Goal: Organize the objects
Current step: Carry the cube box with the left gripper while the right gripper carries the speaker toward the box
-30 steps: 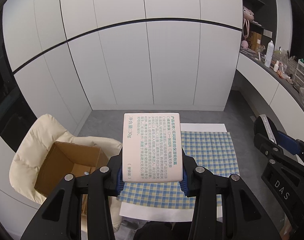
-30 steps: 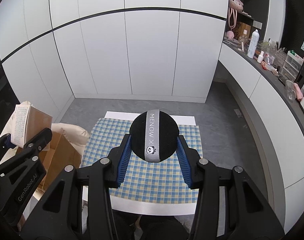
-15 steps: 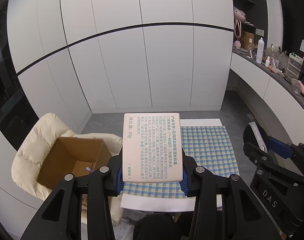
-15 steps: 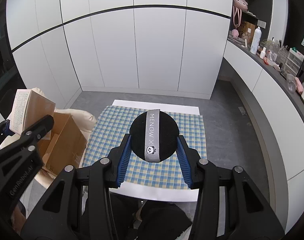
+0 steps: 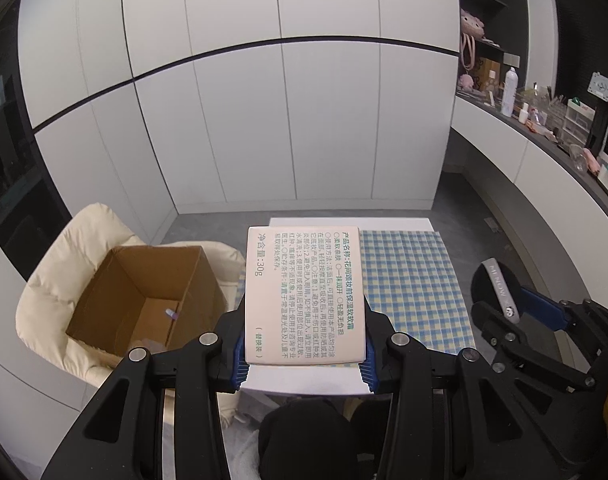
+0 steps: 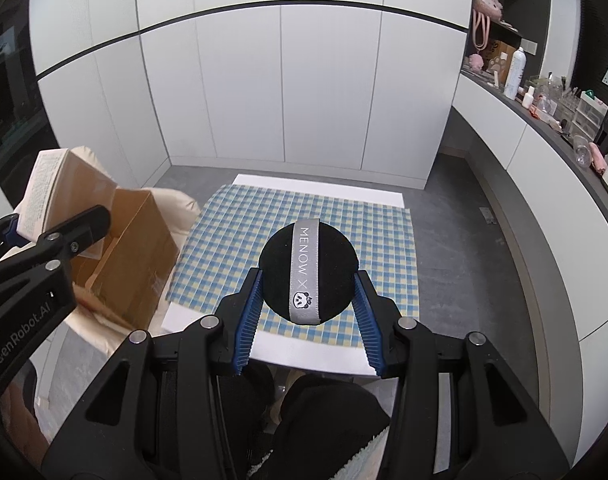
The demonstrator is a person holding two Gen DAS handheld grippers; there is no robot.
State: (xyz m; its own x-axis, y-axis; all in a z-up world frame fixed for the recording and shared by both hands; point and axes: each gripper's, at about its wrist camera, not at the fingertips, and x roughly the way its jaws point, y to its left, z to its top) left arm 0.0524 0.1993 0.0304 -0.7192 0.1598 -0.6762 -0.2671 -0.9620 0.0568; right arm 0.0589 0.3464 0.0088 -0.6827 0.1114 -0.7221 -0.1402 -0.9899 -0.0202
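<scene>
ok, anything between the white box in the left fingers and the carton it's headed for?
Nothing visible. The white box is clamped in the left gripper, in the air right of the carton. The carton's top is open, with only a small item on its floor. The right gripper with the puff is off to the right.

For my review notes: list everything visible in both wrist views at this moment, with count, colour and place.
printed box: one, white with text, clamped in left gripper
round puff: one, black with grey band, clamped in right gripper
cardboard box: one, brown, open, on the cushion, left of the table
small item: one, pale, inside the cardboard box
cushion: one, cream, under the cardboard box
checked cloth: one, blue and yellow, on white table
counter clutter: several bottles and bins, far right
person's legs: dark clothing, below the grippers
</scene>
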